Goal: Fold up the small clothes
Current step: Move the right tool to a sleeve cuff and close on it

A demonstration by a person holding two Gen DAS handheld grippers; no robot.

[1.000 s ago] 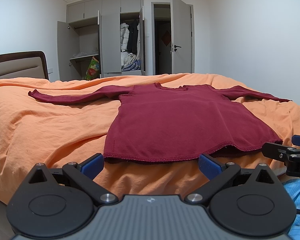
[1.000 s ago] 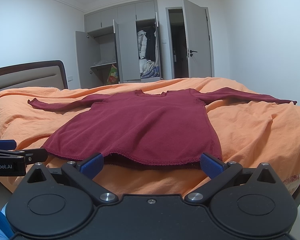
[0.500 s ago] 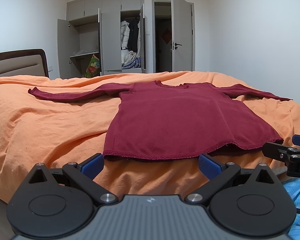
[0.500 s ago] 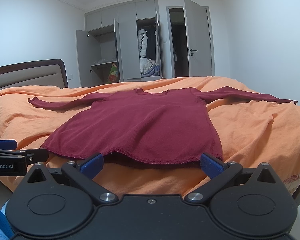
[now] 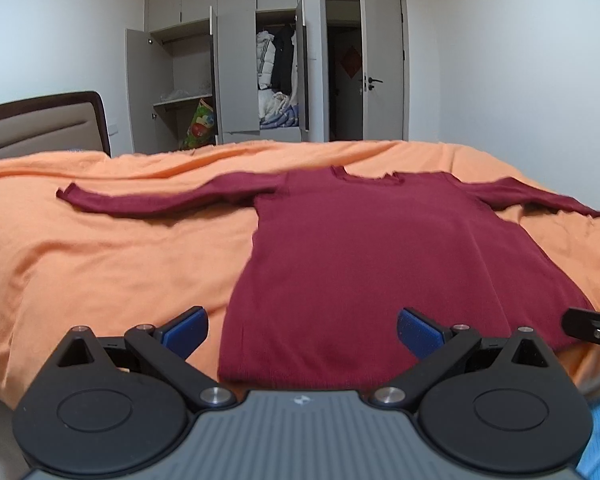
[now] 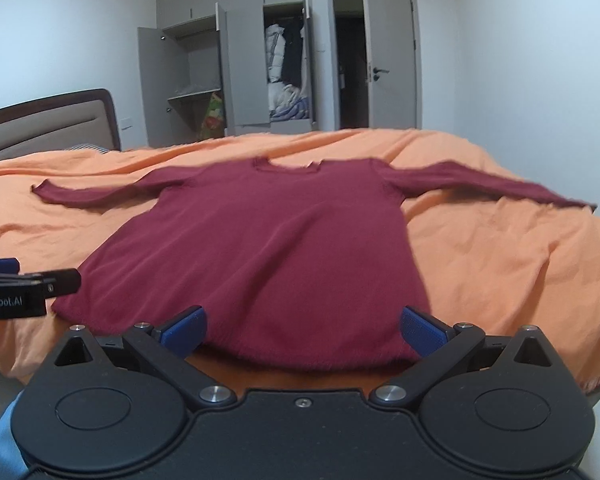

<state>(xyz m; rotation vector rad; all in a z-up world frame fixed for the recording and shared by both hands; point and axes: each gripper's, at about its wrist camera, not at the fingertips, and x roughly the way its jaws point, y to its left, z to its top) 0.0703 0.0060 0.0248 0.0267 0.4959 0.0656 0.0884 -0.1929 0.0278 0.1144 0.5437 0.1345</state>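
We found the sweater (image 5: 380, 272) lying flat on the bed (image 5: 100, 264), sleeves spread. Both the left gripper (image 5: 302, 332) and right gripper (image 6: 303, 330) had jaws released, at its hem.

Lettering, one item: at nine o'clock in our right wrist view, the left gripper (image 6: 28, 286) bears white text, cropped, "nRobot.AI"; we read nothing else.

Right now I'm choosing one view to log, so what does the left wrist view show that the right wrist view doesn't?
Only left wrist view: the right gripper's tip at the right edge, near the hem. Only right wrist view: the left gripper's side at the left edge, and striped fabric by the headboard. Both: the red sweater spread flat on the orange bed, sleeves out, each gripper open at the hem, and an open wardrobe.
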